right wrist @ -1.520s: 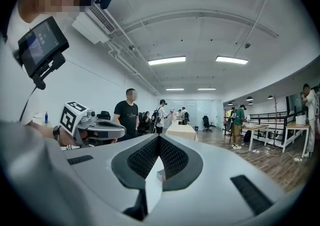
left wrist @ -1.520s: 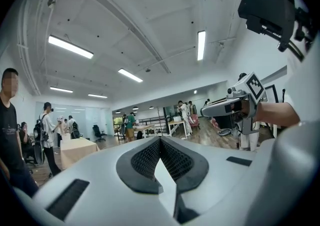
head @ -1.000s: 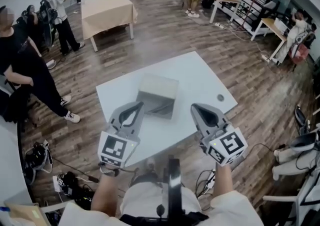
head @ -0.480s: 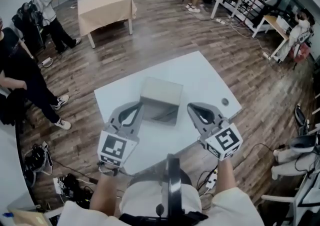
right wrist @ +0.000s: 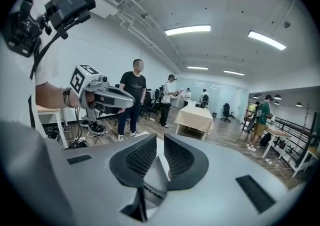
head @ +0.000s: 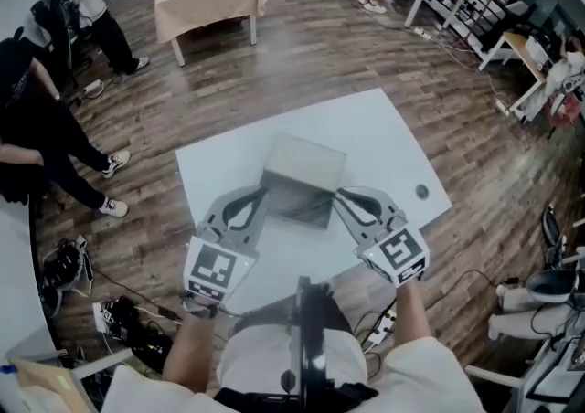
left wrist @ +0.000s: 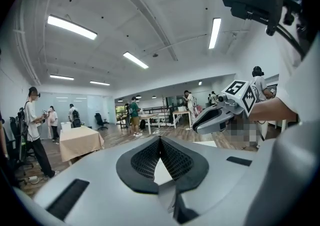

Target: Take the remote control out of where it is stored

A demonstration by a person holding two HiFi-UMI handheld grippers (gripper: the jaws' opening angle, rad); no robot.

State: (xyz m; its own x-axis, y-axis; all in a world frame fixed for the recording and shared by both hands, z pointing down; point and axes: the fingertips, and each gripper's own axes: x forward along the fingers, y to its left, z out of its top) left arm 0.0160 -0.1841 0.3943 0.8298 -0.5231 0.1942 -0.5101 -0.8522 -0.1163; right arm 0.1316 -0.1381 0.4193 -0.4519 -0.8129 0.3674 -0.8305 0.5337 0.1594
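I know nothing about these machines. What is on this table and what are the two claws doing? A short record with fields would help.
Surface: white square table
On it: grey rectangular box
Left claw: by the box's left front corner, jaws together, nothing held
Right claw: by the box's right front corner, jaws slightly apart, nothing held
Contact with box: cannot tell
Remote control: not in view

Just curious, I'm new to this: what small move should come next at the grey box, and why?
Probably ease the right gripper forward to the near face of the grey rectangular box on the white table. No remote control shows yet, and both that gripper and the left gripper sit at the box's near side, holding nothing.
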